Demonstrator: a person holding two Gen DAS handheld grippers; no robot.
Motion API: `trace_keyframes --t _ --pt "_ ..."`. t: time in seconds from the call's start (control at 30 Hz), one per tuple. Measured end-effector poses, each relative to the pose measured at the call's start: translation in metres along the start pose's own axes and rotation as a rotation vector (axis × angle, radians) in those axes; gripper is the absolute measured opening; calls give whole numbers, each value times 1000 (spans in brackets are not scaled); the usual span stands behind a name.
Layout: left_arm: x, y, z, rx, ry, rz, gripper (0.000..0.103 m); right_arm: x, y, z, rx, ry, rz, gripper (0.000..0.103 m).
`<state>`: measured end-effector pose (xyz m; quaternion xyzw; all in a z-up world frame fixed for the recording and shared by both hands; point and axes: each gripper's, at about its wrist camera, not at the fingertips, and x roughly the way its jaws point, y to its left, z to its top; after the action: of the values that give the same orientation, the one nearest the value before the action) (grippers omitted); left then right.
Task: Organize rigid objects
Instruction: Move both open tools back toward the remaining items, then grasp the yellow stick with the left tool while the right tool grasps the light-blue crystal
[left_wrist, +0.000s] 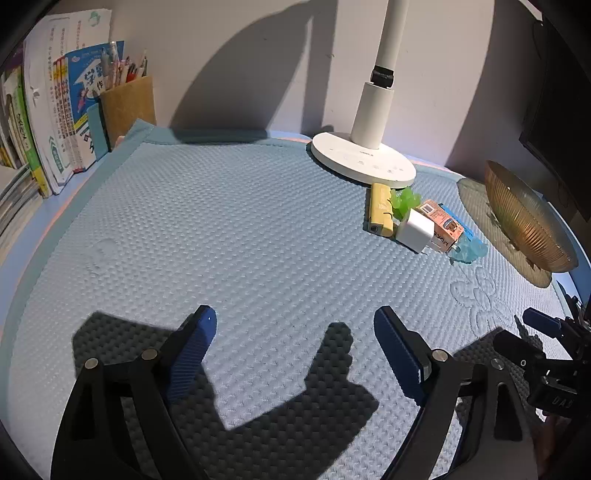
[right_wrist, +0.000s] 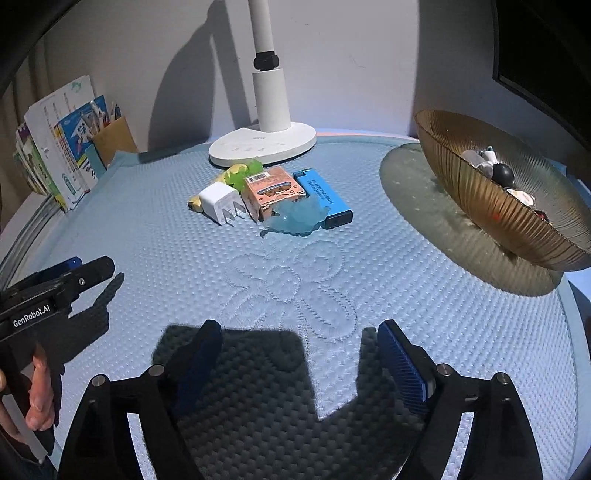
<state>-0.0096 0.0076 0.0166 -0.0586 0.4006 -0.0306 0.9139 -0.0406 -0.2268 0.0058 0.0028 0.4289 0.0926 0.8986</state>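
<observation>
Right wrist: charger (right_wrist: 218, 202) beside pink box (right_wrist: 275, 192)

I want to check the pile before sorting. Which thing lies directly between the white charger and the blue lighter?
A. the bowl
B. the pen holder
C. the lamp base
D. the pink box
D: in the right wrist view the pink box sits with the white charger on its left and the blue lighter on its right.
</observation>
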Motion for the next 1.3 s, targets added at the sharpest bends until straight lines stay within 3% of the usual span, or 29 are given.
trace_keyframes --t 0.73,0.97,1.1,1.23,1.27,1.3 --pt "1 0 0 -4 5 -16 87 5 -4 2 25 25 29 85" --pt "0 -2 0 11 13 7 87 2 -16 2 86 23 64 85" --pt "0 -12 14 34 61 -51 87 -1 -33 11 175 67 144 85" --pt "2 -36 47 144 45 -86 87 -8 -33 39 133 72 102 85" --pt "7 -41 55 168 45 -95 86 -6 -33 48 116 69 102 83" --pt "14 -46 63 191 51 -113 81 -2 -33 52 105 70 118 73"
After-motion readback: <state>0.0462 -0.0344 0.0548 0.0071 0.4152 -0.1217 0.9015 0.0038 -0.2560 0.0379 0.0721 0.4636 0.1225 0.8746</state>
